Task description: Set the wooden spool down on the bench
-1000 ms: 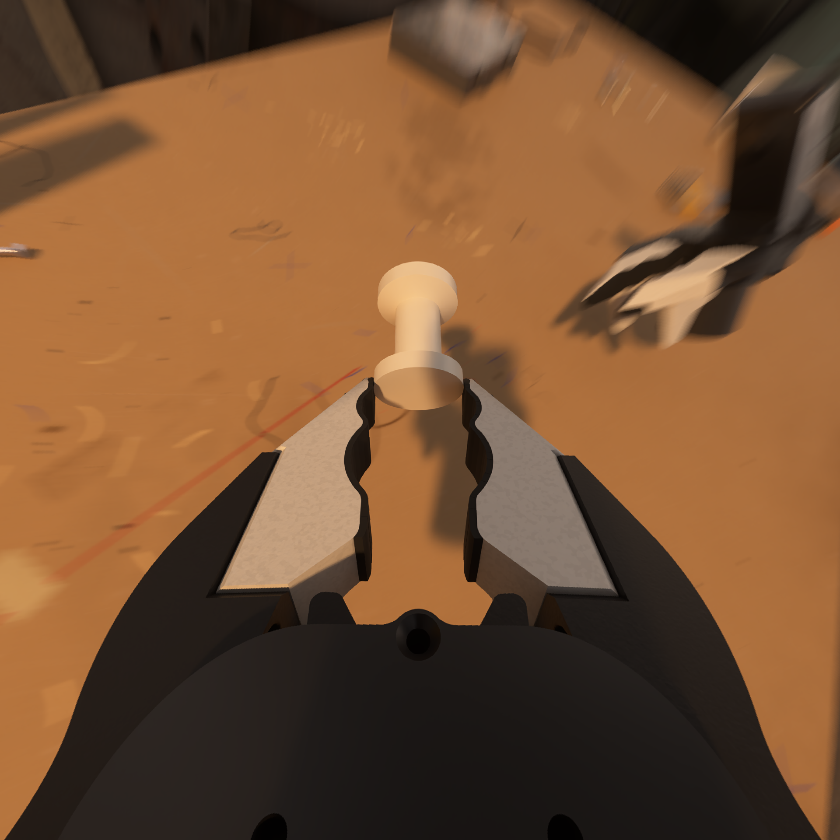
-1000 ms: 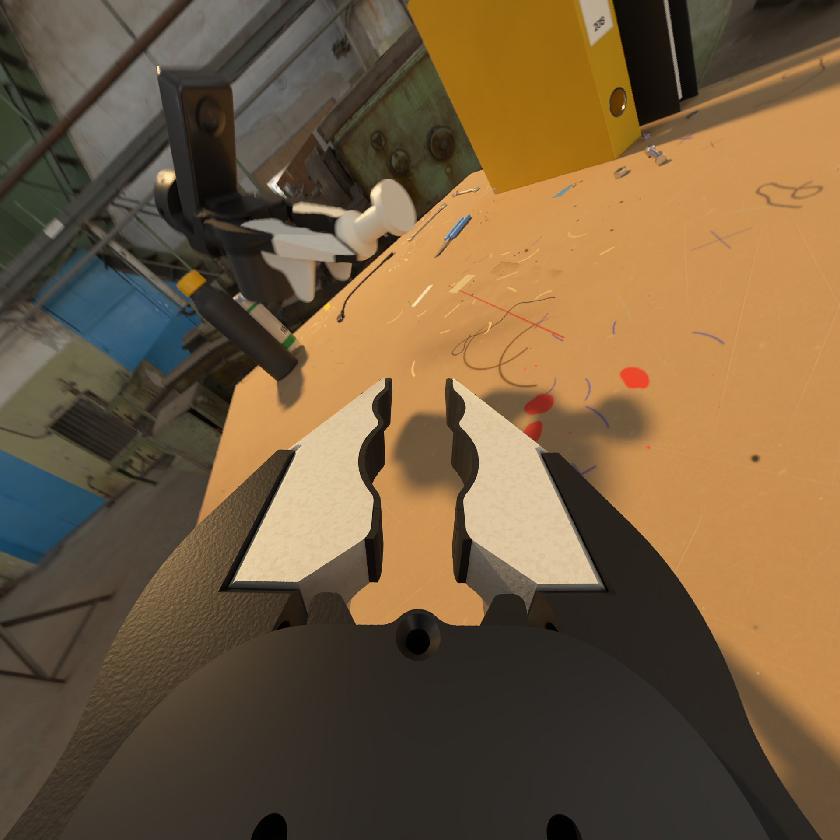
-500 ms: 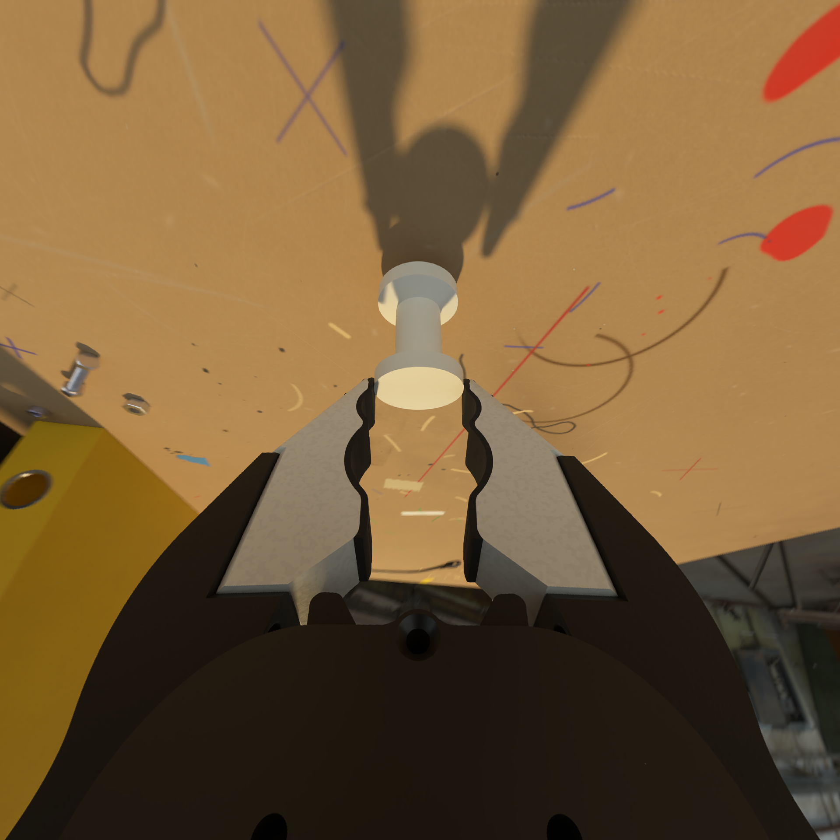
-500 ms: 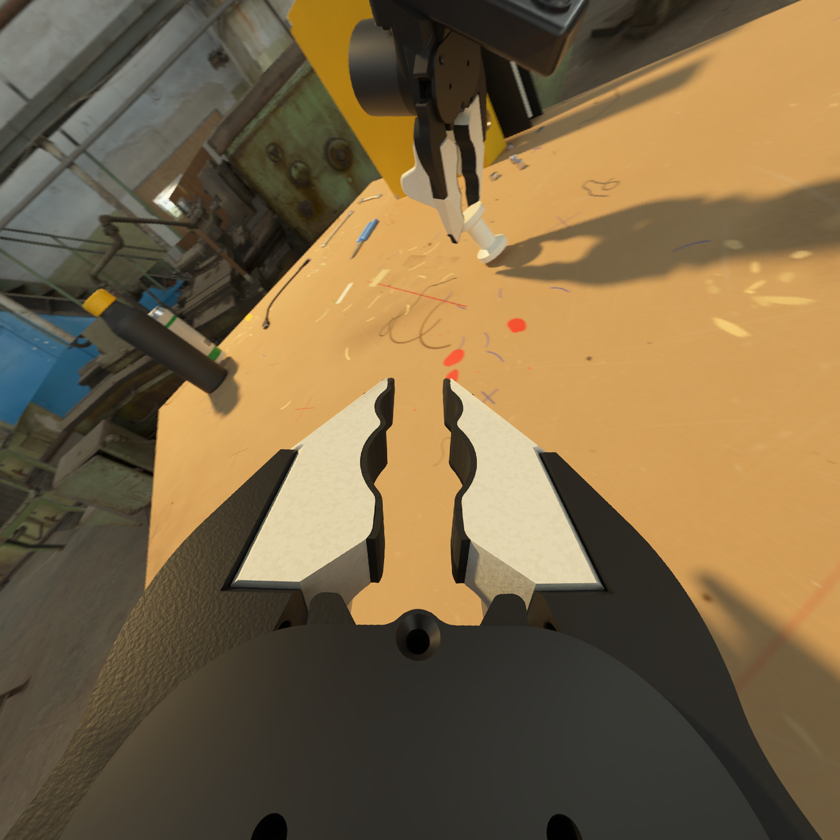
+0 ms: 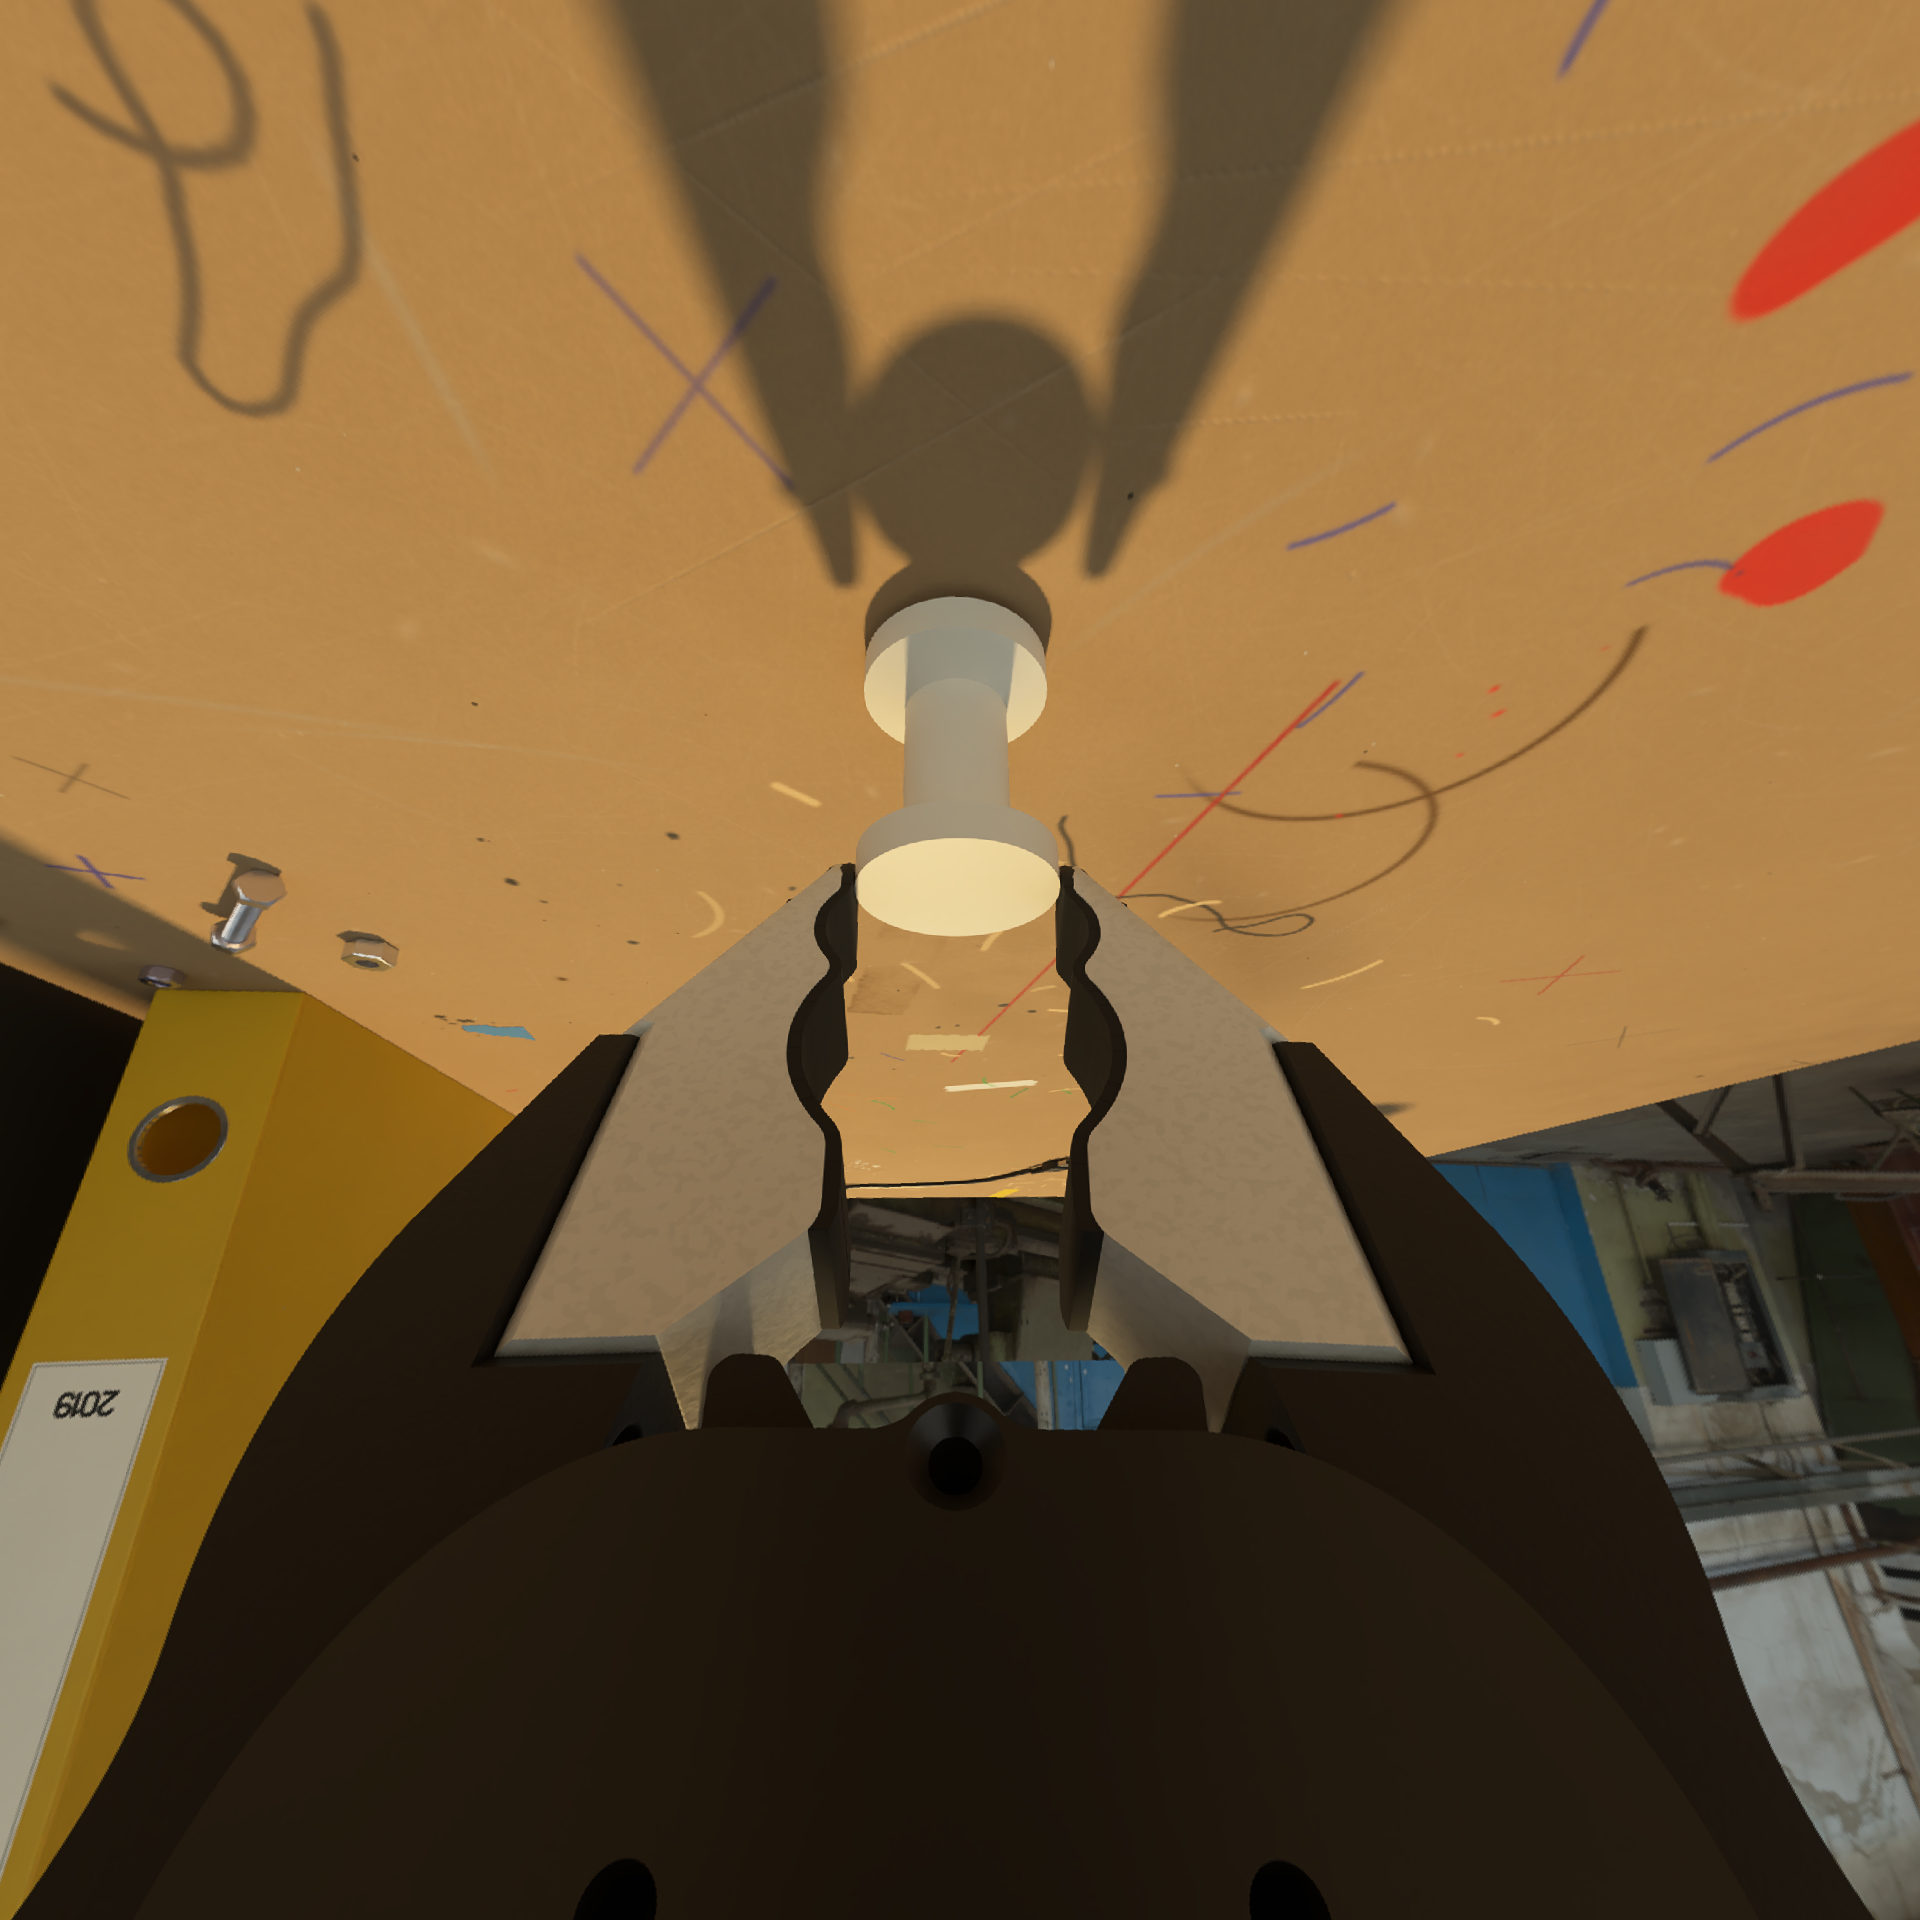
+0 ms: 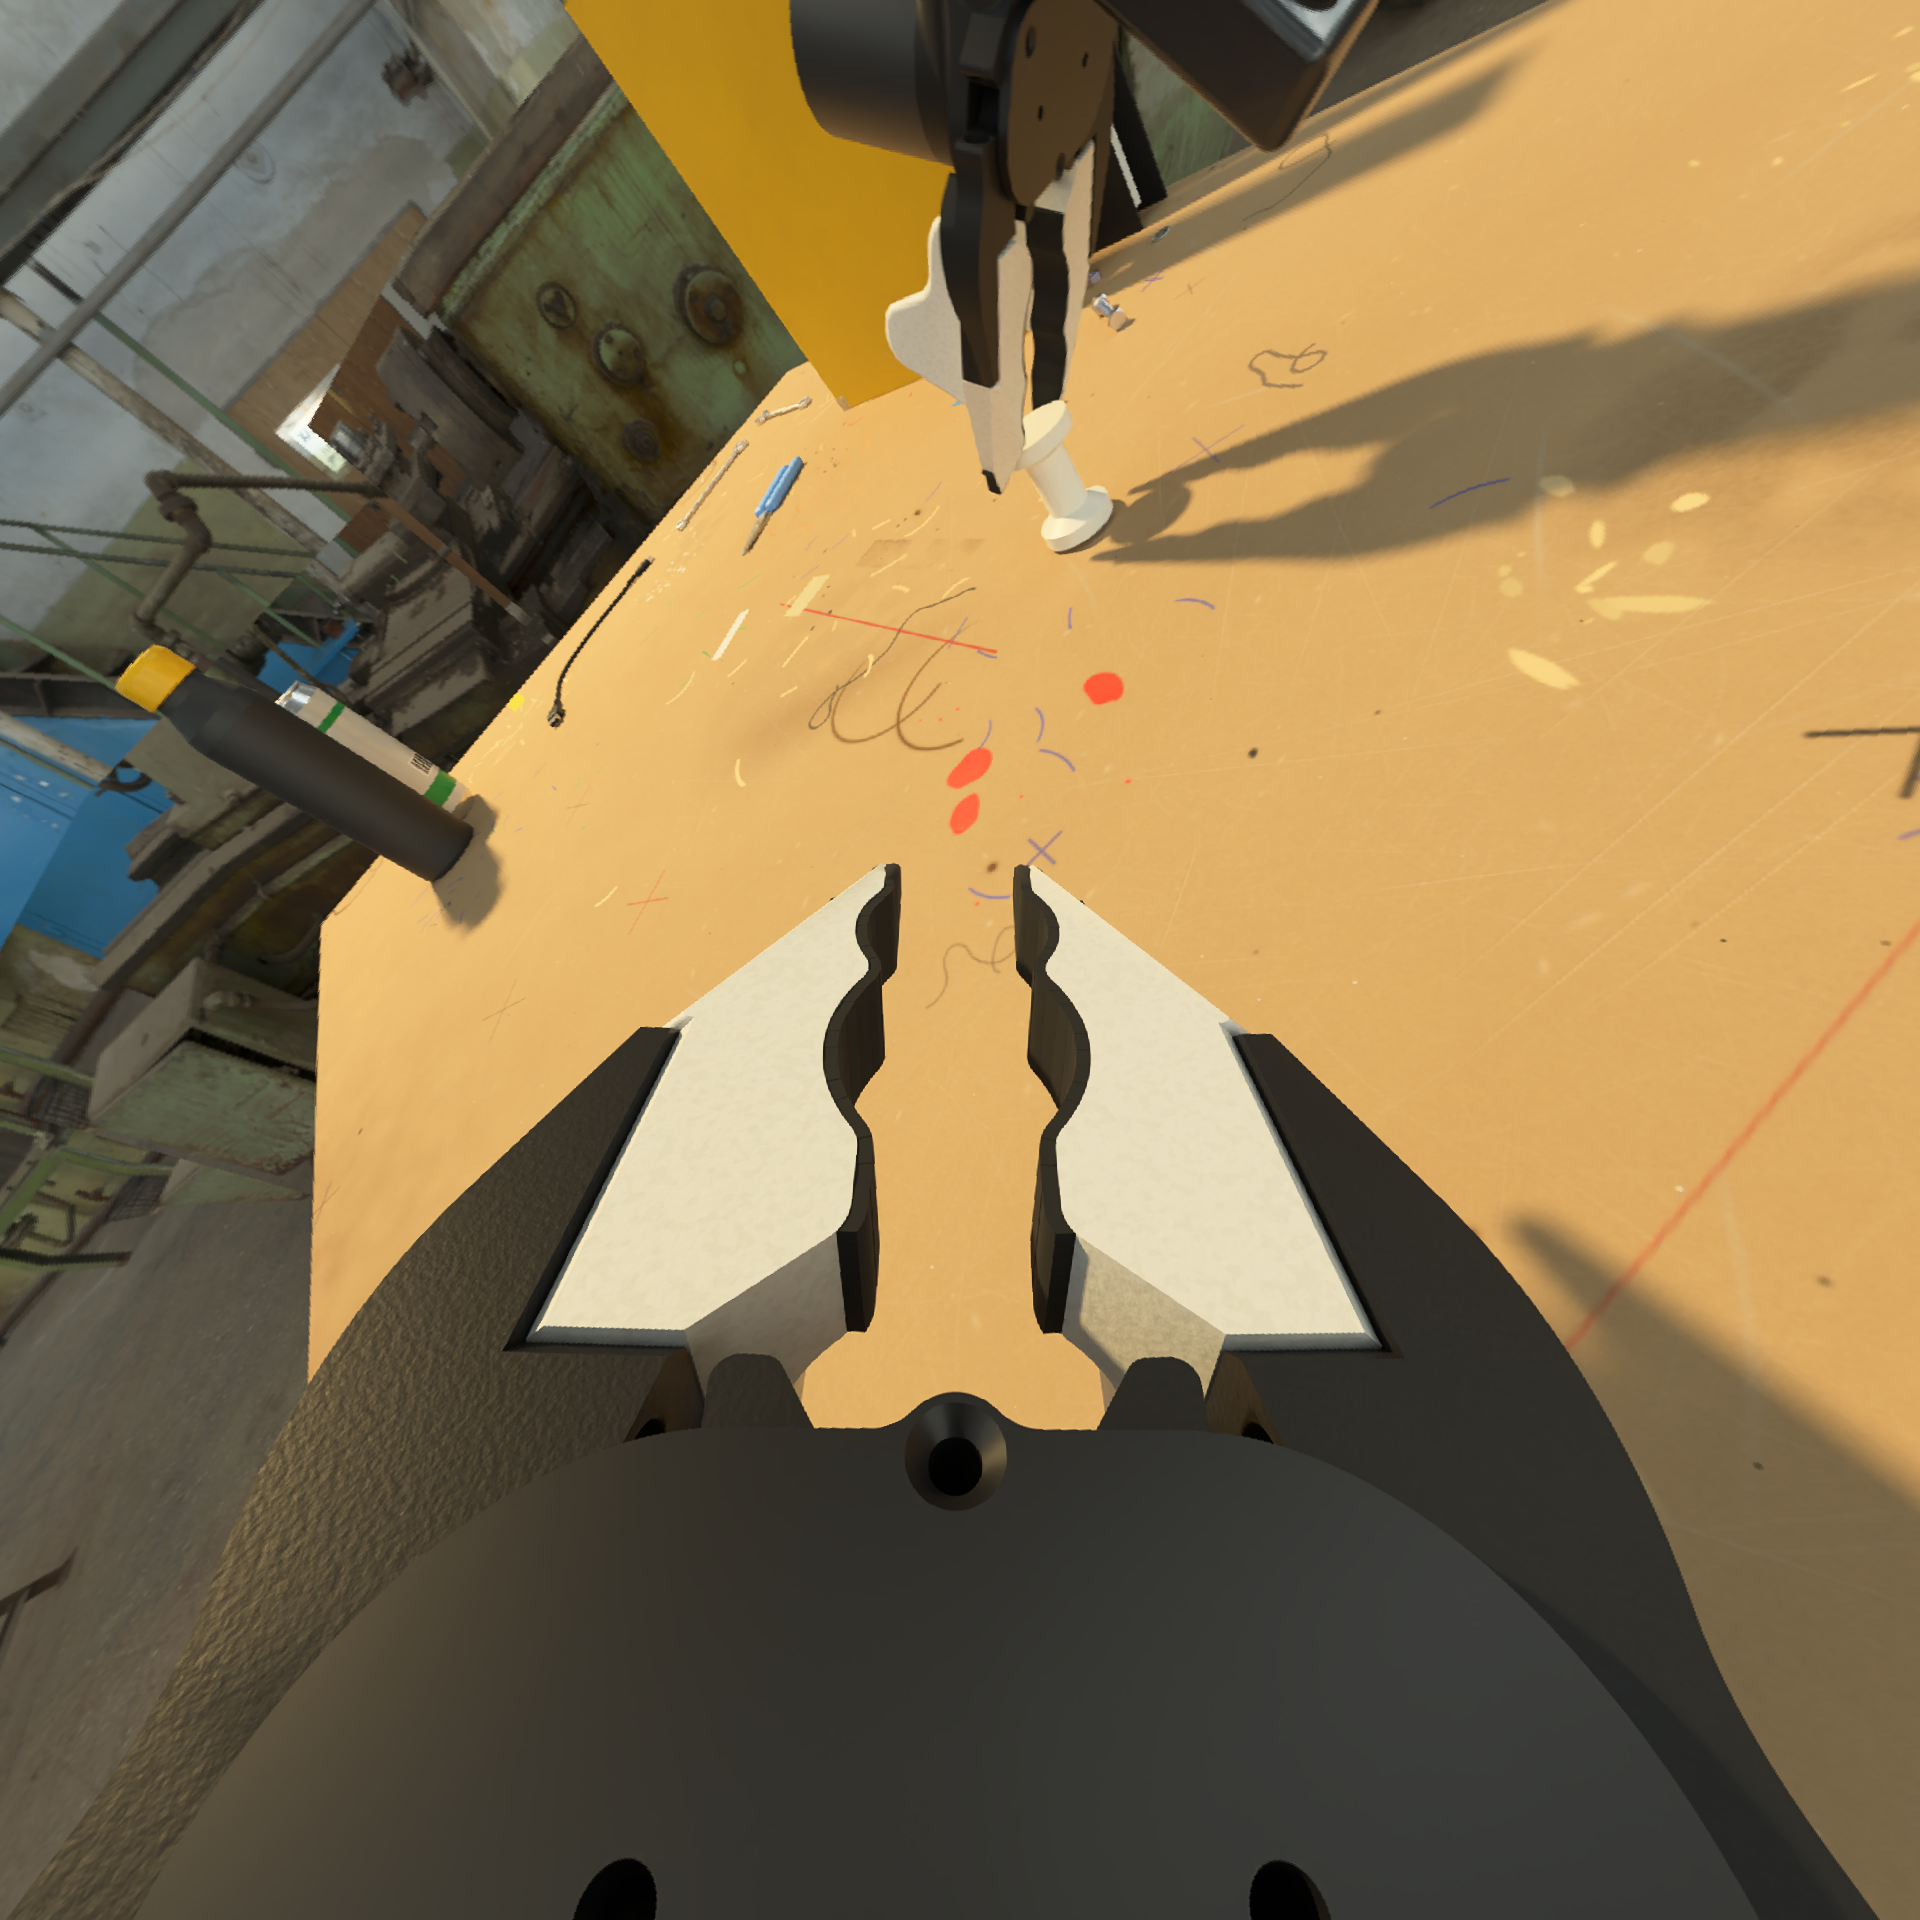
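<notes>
A pale wooden spool (image 5: pixel 956 769) stands upright, held by its upper flange between the fingertips of my left gripper (image 5: pixel 956 883), which points straight down at the orange bench (image 5: pixel 416 571). The spool's lower flange is at the bench surface, right on its own shadow. In the right wrist view the spool (image 6: pixel 1065 488) shows at the far side with its lower flange on the bench (image 6: pixel 1351 831), still in the left gripper (image 6: pixel 1023 442). My right gripper (image 6: pixel 956 878) is empty, its jaws a little apart, low over the near part of the bench.
A yellow binder (image 5: pixel 208 1247) stands at the bench's far edge, with a bolt (image 5: pixel 241 904) and a nut (image 5: pixel 369 951) beside it. A black cylinder with a yellow cap (image 6: pixel 312 774) stands at the left edge. A blue screwdriver (image 6: pixel 774 504) and a black cable (image 6: pixel 597 644) lie nearby.
My left gripper swung from level to pointing down and lowered the spool to the bench surface. My right gripper drew back a little and stayed empty.
</notes>
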{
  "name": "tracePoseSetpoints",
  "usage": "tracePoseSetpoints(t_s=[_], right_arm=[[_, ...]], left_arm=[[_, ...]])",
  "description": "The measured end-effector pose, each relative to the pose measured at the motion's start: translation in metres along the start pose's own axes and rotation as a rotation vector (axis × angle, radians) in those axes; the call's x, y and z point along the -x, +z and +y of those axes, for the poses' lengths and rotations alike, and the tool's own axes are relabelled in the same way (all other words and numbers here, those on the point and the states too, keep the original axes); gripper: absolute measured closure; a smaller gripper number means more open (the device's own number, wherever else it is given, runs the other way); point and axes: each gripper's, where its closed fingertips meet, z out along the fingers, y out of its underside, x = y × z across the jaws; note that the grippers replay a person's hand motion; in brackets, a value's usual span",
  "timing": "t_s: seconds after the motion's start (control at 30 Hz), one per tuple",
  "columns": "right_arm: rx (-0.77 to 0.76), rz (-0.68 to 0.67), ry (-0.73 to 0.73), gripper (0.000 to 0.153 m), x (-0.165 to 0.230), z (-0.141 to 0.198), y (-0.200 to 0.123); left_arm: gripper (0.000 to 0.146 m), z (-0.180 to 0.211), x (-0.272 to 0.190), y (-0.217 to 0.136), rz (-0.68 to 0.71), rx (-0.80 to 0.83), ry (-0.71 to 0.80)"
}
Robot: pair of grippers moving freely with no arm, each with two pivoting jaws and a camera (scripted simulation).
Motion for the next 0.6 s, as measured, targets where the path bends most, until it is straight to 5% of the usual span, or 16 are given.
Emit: tracePoseSetpoints(t_s=[0.4, 0.6], right_arm=[[0.160, 0.273, -0.245, 0.123, -0.048, 0.023, -0.002], [0.188, 0.254, -0.227, 0.120, -0.047, 0.030, 0.004]], left_arm=[[0.080, 0.041, 0.012, -0.026, -0.050, -0.203, 0.004], [0.077, 0.055, 0.019, -0.104, -0.079, -0.693, -0.148]])
